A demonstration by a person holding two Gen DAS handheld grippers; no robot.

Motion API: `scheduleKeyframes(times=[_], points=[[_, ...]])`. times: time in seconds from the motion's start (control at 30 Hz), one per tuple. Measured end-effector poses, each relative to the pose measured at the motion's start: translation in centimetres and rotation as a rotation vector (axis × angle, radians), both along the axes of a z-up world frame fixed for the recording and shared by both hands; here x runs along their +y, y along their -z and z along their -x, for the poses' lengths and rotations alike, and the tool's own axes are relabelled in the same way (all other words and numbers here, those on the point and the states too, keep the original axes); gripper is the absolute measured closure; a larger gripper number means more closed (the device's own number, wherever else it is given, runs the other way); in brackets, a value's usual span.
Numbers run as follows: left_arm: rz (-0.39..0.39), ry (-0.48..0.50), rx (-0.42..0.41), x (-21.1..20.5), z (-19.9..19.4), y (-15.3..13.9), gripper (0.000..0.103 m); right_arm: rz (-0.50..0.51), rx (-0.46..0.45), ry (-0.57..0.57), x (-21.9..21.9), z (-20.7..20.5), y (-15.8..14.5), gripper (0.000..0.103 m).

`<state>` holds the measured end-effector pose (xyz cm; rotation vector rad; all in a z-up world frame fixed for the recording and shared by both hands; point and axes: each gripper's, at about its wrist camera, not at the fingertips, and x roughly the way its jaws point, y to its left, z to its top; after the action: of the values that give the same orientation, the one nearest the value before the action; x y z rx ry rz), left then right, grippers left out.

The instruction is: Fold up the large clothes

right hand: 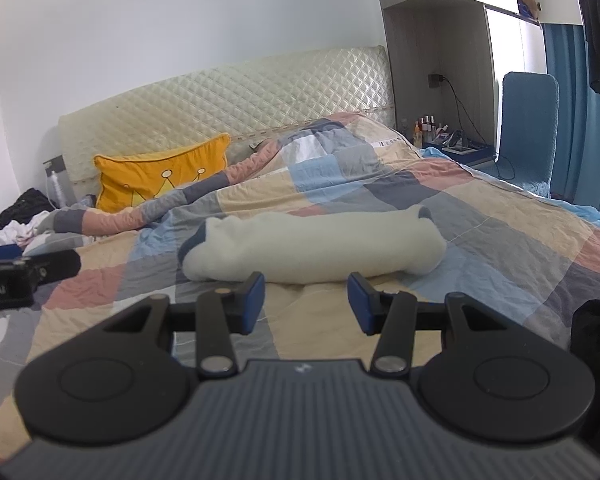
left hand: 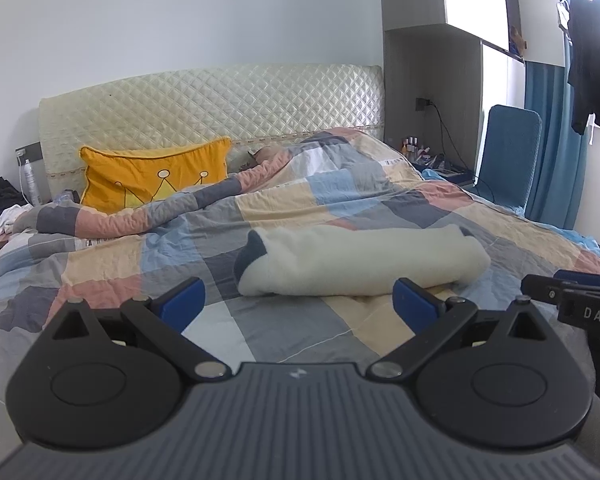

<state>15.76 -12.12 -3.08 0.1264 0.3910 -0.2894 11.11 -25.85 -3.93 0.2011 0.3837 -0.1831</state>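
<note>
The white garment (left hand: 360, 260) lies folded into a compact bundle on the bed's quilt (left hand: 300, 332), so folding looks finished. Left claw (left hand: 300, 304) gapes wide, right claw (right hand: 306, 300) half-spread; both empty, just short of it.

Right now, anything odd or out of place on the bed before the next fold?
Nothing damaged or spilled. The white fleece garment lies as a loose roll rather than a flat fold, dark trim poking out at one end. The patchwork quilt under it is rumpled and bunched toward the yellow pillow. Both the left gripper and right gripper are open and empty.
</note>
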Motion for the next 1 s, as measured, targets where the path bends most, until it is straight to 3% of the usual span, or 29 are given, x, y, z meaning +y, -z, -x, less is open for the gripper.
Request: scheduleKeyframes(times=[0.73, 0.97, 1.0], points=[[0.005, -0.018, 0.001, 0.04, 0.15, -0.03, 0.001, 0.018, -0.006, 0.002, 0.63, 0.15, -0.13, 0.053], [0.021, -0.021, 0.002, -0.07, 0.25, -0.25, 0.001, 0.031, -0.011, 0.009, 0.73, 0.29, -0.29, 0.049], [0.021, -0.020, 0.002, -0.05, 0.25, -0.25, 0.001, 0.028, -0.011, 0.008, 0.65, 0.28, -0.34, 0.040]])
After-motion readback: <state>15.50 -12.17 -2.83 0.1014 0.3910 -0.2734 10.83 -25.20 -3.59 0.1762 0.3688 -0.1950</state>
